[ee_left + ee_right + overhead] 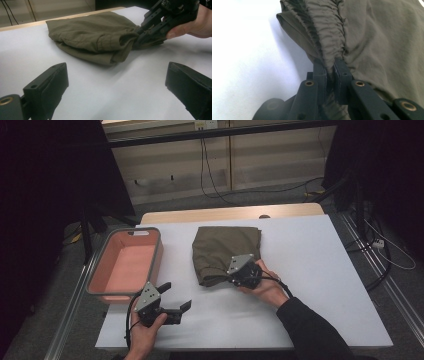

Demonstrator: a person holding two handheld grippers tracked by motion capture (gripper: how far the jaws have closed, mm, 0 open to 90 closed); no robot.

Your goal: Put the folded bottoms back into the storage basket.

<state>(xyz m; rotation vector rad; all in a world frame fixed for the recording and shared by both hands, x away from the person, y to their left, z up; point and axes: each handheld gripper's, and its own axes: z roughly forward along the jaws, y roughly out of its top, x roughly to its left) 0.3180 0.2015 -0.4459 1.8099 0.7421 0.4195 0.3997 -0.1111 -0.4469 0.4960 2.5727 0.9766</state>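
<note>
Nearby, pink bin (125,265) beside open-fingered left gripper (176,298); right gripper (231,279) fingers clamped on olive garment (222,247)

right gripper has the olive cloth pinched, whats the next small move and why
Probably lift the right gripper a little and draw the cloth toward the pink bin. Its jaws are shut on the gathered hem, so the grip looks set, while the rest of the folded cloth lies flat on the table. The left gripper waits open beside the bin, free to help.
</note>
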